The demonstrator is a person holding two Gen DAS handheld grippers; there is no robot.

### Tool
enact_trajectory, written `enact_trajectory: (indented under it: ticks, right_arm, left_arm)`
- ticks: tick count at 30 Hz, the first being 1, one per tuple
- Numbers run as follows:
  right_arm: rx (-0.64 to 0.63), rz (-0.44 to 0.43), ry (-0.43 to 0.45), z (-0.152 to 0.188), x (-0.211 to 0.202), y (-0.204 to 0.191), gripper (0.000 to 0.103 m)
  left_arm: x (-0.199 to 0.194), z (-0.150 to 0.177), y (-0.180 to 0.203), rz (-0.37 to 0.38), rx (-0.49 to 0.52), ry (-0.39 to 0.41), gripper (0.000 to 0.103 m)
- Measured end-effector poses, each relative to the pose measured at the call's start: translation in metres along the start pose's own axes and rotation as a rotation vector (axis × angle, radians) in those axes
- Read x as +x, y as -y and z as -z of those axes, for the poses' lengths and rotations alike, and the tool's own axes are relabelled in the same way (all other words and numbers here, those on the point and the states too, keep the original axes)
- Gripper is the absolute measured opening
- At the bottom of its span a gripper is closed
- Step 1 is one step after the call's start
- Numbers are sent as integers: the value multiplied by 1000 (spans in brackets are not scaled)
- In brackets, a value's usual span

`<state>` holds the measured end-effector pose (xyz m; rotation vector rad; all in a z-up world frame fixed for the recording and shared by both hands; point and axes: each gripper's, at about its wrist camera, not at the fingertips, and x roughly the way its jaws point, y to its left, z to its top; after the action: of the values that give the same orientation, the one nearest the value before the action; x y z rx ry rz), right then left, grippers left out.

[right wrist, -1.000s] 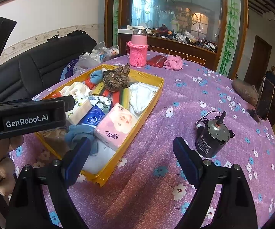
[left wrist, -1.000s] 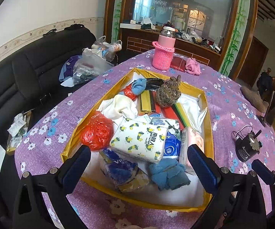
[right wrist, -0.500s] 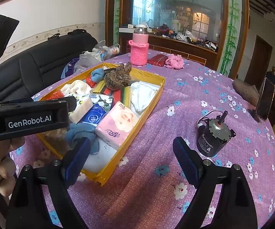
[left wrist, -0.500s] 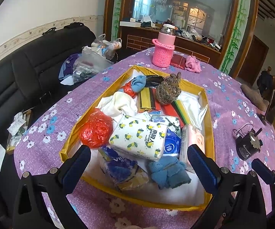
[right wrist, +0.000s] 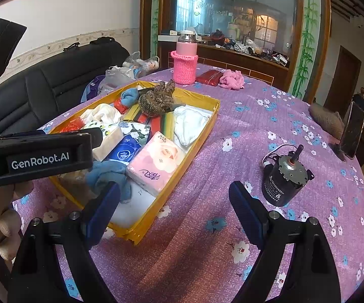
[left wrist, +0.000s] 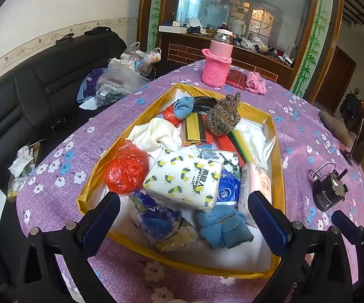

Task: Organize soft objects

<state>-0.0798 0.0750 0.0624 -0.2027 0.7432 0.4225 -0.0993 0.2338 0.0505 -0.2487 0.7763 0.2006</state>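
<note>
A yellow tray (left wrist: 279, 176) (right wrist: 202, 139) on the purple flowered table holds soft things: a lemon-print tissue pack (left wrist: 184, 180), a red plastic bag (left wrist: 126, 168), a blue cloth (left wrist: 223, 226), a pink tissue pack (right wrist: 156, 160), a brown knitted pouch (left wrist: 223, 116) (right wrist: 156, 98) and white cloths. My left gripper (left wrist: 184, 217) is open and empty above the tray's near end. My right gripper (right wrist: 174, 207) is open and empty over the table, right of the tray's near corner. The left gripper's body (right wrist: 35, 154) shows in the right wrist view.
A pink knit-covered bottle (left wrist: 217, 60) (right wrist: 185, 58), a red pouch (right wrist: 209, 77) and a pink fluffy cloth (left wrist: 256, 83) (right wrist: 232, 79) lie beyond the tray. A black motor (right wrist: 284, 176) (left wrist: 327, 193) stands to the right. A phone (right wrist: 353, 130) leans far right. A black sofa (left wrist: 43, 88) stands to the left.
Both grippers have drawn back slightly from the tray. Both stay open and empty. Nothing in the tray has moved.
</note>
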Motion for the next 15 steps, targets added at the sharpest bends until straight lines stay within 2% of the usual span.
enact_trajectory:
  ticks: [11,15]
  right_arm:
    - [-1,-6,11,-1,-9,4,89]
    - [27,1,34,-2,-19,16,88]
  left_arm:
    - [-15,-3,17,8,39,30,103]
    - [-18,-5,33,33,83,-26,103]
